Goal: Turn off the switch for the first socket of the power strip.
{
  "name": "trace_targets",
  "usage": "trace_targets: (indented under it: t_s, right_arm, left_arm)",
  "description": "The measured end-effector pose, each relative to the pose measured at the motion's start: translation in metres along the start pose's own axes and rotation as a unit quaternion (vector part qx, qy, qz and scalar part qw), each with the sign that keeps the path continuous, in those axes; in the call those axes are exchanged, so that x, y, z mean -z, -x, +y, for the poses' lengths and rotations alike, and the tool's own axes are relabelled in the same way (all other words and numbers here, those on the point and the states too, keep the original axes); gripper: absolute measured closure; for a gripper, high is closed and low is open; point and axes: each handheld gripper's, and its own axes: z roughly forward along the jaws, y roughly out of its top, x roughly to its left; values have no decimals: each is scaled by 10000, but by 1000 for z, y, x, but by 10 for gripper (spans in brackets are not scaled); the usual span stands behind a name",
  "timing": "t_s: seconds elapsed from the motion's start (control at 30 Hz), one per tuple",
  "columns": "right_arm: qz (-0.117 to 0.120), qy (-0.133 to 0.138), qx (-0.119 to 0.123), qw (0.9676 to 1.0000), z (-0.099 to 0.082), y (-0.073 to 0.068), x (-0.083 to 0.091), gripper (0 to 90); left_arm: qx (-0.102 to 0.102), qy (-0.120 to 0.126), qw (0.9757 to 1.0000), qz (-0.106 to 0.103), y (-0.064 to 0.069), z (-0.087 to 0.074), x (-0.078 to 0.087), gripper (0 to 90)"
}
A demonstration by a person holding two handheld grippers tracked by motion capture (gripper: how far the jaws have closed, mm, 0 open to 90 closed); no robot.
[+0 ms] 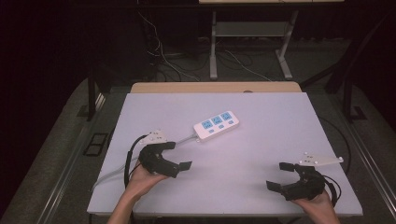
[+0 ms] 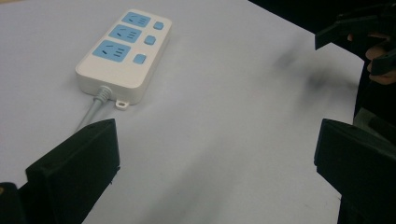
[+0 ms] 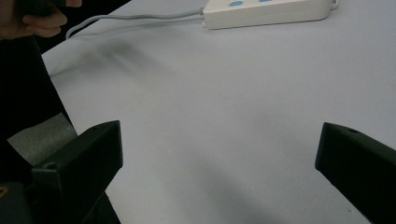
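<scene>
Power strip [image 1: 216, 125] flat on table [image 1: 261, 154], mid-far, sockets up, cord [image 1: 184, 138] trailing toward left edge. Left tool [image 1: 179, 155] jaws wide apart, empty, near cord end of strip, likely first to reach. Right tool [image 1: 281, 175] also spread, empty, parked near front right corner, well apart from strip.

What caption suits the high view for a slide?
Two open grippers, left gripper and right gripper, rest near a white power strip.

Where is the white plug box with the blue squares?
The power strip lies mid-table in the high view, just beyond the open left gripper.
</scene>
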Motion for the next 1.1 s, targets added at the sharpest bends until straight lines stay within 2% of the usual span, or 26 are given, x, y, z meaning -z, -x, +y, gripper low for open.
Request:
trace_targets:
  t_s: [0.57, 1.1]
  right_arm:
    - [-4, -15, -3, 10000, 0, 0, 0, 5]
    - [-12, -26, -5, 10000, -2, 0, 1, 5]
  left_arm:
    - [-203, -152, 9997, -1, -4, 26, -4, 0]
    - [-356, -344, 9987, -70, -12, 44, -25, 0]
